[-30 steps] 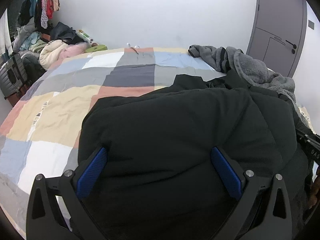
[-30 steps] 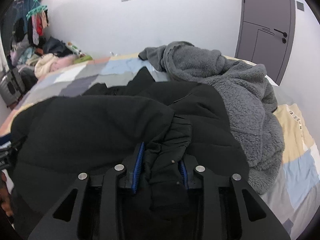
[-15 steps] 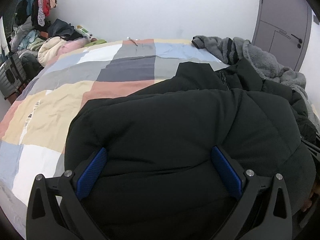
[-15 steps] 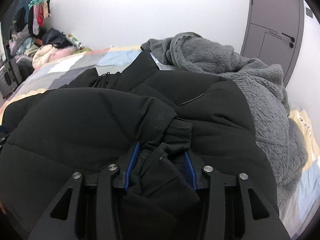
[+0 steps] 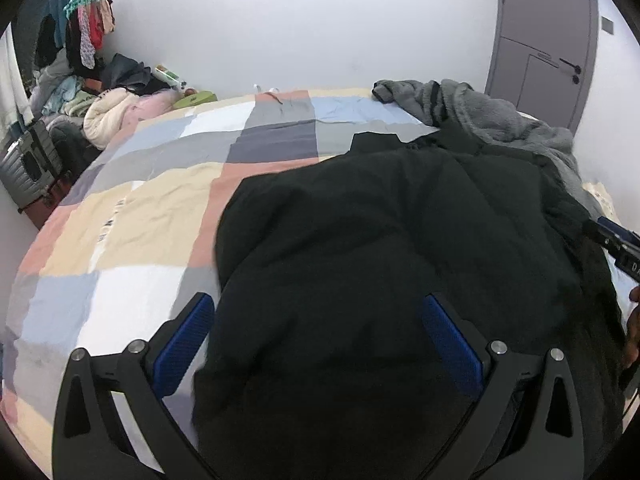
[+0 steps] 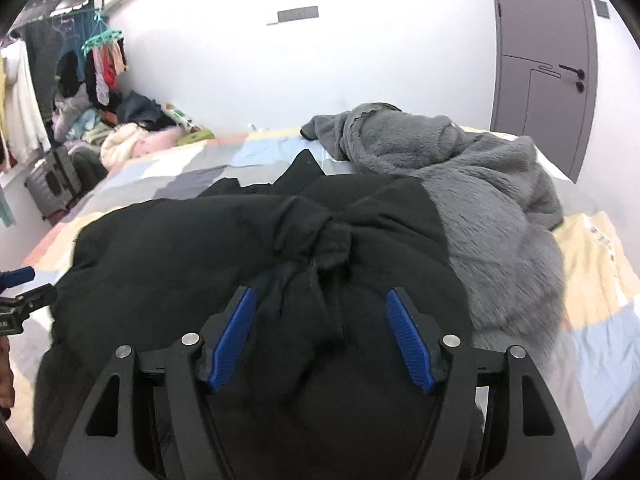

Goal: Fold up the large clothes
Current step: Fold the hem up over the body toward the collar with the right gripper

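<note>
A large black padded jacket point(image 5: 400, 248) lies in a bulky heap on the patchwork bedspread point(image 5: 132, 208). It also fills the right wrist view point(image 6: 224, 248), with a bunched sleeve cuff point(image 6: 326, 240) on top. My left gripper point(image 5: 316, 336) is open wide over the jacket's near edge. My right gripper point(image 6: 322, 336) is open, its blue pads either side of a fold of black cloth, not pinching it. The right gripper's tip shows at the right edge of the left wrist view point(image 5: 618, 240).
A grey fleece garment point(image 6: 472, 184) lies crumpled to the right of the jacket, touching it. A pile of clothes point(image 5: 116, 108) and a suitcase point(image 5: 28, 168) stand at the far left. A grey door point(image 6: 544, 60) is at the back right.
My right gripper was shut on a fold of the black jacket; it has opened and let the fold go. The left gripper stayed open and shifted slightly left over the jacket.
</note>
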`<state>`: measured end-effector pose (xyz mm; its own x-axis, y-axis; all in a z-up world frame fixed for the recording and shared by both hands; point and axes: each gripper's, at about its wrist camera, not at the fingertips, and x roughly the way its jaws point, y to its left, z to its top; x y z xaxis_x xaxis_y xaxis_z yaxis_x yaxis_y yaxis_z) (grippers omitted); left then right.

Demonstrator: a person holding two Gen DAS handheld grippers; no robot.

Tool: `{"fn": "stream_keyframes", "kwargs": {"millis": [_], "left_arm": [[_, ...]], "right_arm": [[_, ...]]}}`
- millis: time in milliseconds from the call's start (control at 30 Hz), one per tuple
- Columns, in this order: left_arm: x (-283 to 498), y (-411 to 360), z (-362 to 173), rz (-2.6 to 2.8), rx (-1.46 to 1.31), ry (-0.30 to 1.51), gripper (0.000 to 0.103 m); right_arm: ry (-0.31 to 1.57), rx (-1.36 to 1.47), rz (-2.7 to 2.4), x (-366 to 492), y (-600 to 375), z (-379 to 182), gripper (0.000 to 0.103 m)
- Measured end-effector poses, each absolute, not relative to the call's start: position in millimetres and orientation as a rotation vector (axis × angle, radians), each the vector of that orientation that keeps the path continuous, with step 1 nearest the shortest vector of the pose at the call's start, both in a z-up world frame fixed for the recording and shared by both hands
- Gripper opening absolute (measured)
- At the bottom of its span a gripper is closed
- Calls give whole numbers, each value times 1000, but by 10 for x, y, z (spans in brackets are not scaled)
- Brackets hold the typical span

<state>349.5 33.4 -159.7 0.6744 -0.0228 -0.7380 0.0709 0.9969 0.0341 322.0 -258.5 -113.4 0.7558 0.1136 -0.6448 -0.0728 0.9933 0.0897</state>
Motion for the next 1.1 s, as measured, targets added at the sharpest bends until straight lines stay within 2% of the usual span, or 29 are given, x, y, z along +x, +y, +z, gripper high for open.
{"fn": "stream_keyframes", "kwargs": {"millis": [200, 333, 700, 833, 1100], "left_arm": [[2853, 581, -1709, -46, 37, 864, 103], [2694, 830, -1921, -4, -26, 887, 103], [3208, 1024, -2520, 137, 6, 1001, 103], [3353, 1080, -2617, 171, 39, 967, 103], [3468, 1234, -2660, 169, -18, 890, 103]], "right_arm": [[734, 37, 88, 2564, -2643, -1126, 67], [769, 26, 70, 2318, -2735, -1260, 67], [874, 97, -60, 2508, -3234, -1804, 67], [875, 79, -75, 2652, -3233, -1888, 67], [724, -168, -146, 2816, -2928, -1795, 67]]}}
